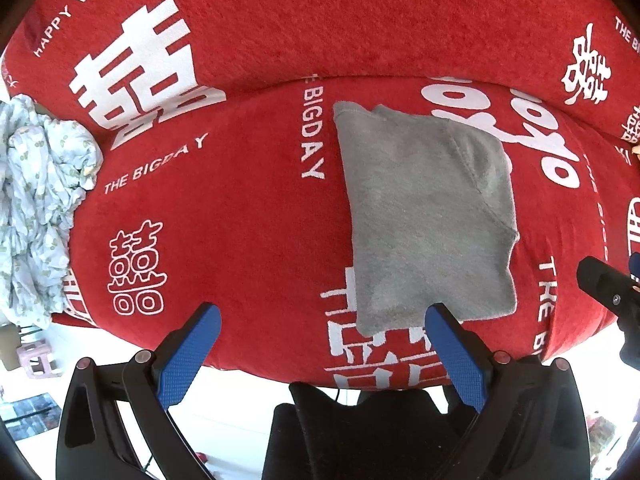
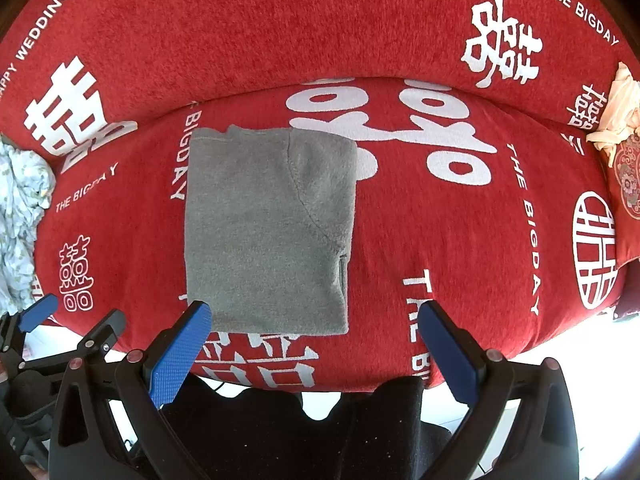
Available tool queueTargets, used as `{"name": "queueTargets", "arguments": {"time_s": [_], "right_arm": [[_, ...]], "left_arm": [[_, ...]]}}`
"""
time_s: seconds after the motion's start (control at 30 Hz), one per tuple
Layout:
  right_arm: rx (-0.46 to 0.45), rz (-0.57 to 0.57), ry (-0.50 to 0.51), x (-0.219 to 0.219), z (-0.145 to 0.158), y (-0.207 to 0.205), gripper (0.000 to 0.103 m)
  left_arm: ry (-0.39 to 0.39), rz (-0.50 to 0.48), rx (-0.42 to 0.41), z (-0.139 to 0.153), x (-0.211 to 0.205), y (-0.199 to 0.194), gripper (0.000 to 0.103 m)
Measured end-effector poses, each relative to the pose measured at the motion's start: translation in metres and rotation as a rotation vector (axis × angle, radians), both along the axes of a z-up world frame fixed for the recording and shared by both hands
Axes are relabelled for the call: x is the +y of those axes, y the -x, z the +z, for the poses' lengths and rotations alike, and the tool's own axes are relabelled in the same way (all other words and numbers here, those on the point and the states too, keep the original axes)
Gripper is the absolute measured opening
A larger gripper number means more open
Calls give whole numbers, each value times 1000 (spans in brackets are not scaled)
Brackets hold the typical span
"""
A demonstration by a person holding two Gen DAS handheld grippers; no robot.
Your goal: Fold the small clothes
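Both grippers (image 1: 322, 346) (image 2: 316, 344) wide open, empty, near the sofa (image 2: 400, 240) front edge, releasing the folded garment (image 2: 268, 232).

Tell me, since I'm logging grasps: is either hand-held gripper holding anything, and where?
Nothing is held. The left hand-held gripper and right hand-held gripper are open; the folded grey fleece garment lies free.

grey garment (image 2: 268, 236): matt fleece cloth | red cover (image 2: 400, 240): coarse woven cloth

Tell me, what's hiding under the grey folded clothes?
The grey folded garment lies on the red sofa cover. White printed characters poke out below its near edge. Whatever else it covers cannot be seen.
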State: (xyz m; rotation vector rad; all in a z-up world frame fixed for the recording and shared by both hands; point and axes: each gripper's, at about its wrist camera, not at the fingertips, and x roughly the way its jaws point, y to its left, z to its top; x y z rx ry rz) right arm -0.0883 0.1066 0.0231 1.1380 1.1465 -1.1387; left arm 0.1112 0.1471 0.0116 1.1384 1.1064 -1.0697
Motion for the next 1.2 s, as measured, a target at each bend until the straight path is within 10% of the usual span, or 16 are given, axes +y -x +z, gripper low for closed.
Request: {"name": "queueTargets", "arguments": {"time_s": [1.2], "right_arm": [[21, 2, -6, -8, -3, -4, 103]], "left_arm": [[6, -30, 18, -3, -7, 9, 102]]}}
